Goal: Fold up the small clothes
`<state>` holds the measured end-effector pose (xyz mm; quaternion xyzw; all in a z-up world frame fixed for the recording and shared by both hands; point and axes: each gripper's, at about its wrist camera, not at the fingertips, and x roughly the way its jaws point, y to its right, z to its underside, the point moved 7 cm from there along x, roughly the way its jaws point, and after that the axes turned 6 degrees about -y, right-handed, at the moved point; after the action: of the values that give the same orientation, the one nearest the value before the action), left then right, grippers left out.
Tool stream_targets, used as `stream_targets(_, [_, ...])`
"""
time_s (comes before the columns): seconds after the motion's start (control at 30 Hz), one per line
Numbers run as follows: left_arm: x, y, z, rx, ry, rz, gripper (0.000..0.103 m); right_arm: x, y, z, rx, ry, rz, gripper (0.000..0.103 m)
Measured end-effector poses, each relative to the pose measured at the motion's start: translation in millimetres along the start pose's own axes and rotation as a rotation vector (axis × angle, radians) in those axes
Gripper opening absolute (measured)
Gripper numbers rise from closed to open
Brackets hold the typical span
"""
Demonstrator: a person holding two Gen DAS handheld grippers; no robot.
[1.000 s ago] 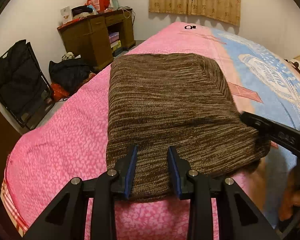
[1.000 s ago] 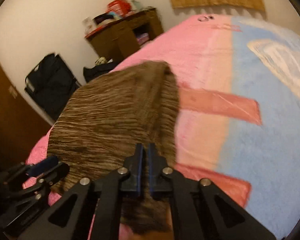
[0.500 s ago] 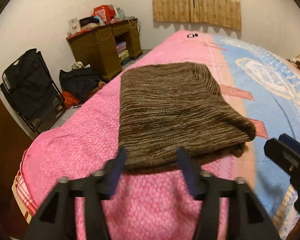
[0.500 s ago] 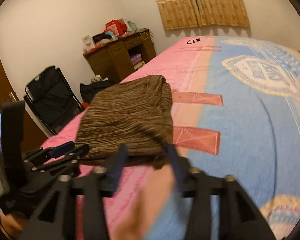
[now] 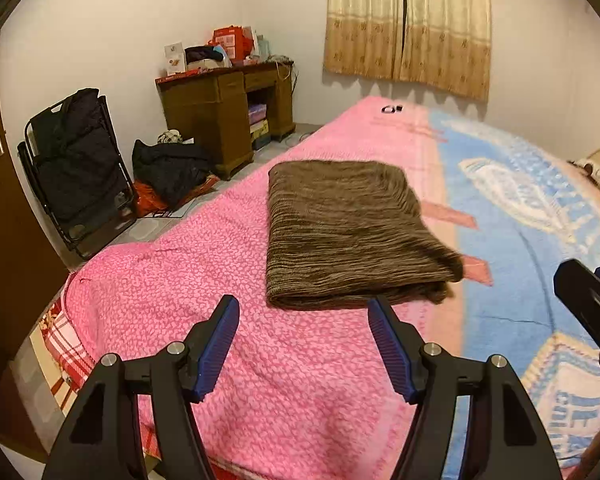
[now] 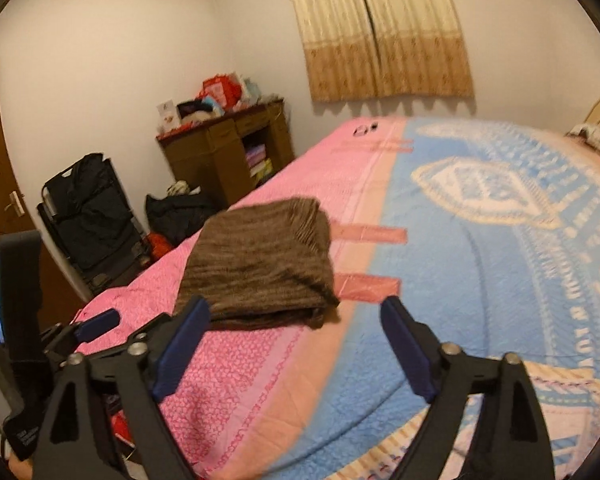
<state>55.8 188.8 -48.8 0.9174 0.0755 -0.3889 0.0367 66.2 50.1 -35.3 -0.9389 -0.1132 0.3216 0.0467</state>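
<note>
Nearest the cameras, both tongs stand apart with nothing between their pads: the left tongs [image 5: 302, 344] hang over the pink blanket [image 5: 172, 280] just short of the brown knit garment [image 5: 348, 232], and the right tongs [image 6: 296, 344] hang short of the garment's near right corner, over the seam where pink meets blue. Beyond them the garment lies flat on the bed as a neat, squared bundle, near edge doubled over — the fold looks finished, so the step in hand reads as letting go and backing off. The next move probably calls for either setting this bundle aside or fetching another piece; none shows on the bed. Against the earlier frames, both pairs have just been opening: the right was pressed together at the garment's near edge, the left sat narrow over it, and now both are clear of the cloth and farther from it. Past the bed stands the wooden desk [image 5: 224, 120].
</note>
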Motion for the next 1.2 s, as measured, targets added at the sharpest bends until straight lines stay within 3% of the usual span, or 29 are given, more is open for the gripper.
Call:
stream_targets(0.2, [-13.4, 22.7, 11.6, 0.041, -0.037, 0.113, 0.068, -26.7, 5.7, -4.8, -0.02, 0.092, 0.151, 0.1])
stream_targets(0.4, [-38.0, 35.4, 10.4, 0.067, 0.001, 0.13, 0.068, -43.5, 13.6, -7.6, 0.017, 0.103, 0.171, 0.103])
stream_targets(0.57, [-48.8, 45.1, 12.6, 0.072, -0.028, 0.181, 0.069, -64.0, 15.7, -11.0, 0.019, 0.164, 0.22, 0.103])
stream_targets(0.73, [-54.1, 59.7, 20.2, 0.025, -0.111, 0.38, 0.069, -84.8, 19.8, -15.5, 0.024, 0.246, 0.256, 0.103])
stream_targets(0.8, [-57.0, 62.8, 21.9, 0.019, -0.126, 0.414, 0.069, -87.9, 20.7, -16.1, 0.021, 0.251, 0.258, 0.103])
stream_targets(0.87, [-61.4, 62.9, 19.9, 0.034, -0.101, 0.379, 0.069, -89.7, 21.5, -15.5, 0.023, 0.254, 0.259, 0.103])
stream_targets(1.07, [-77.0, 37.1, 4.4, 0.029, 0.052, 0.121, 0.069, -93.3, 24.5, -14.8, 0.034, 0.265, 0.25, 0.103])
stream_targets(1.2, [-94.4, 19.1, -7.6, 0.036, 0.137, 0.005, 0.069, -98.8, 22.3, -17.5, 0.043, 0.284, 0.229, 0.103])
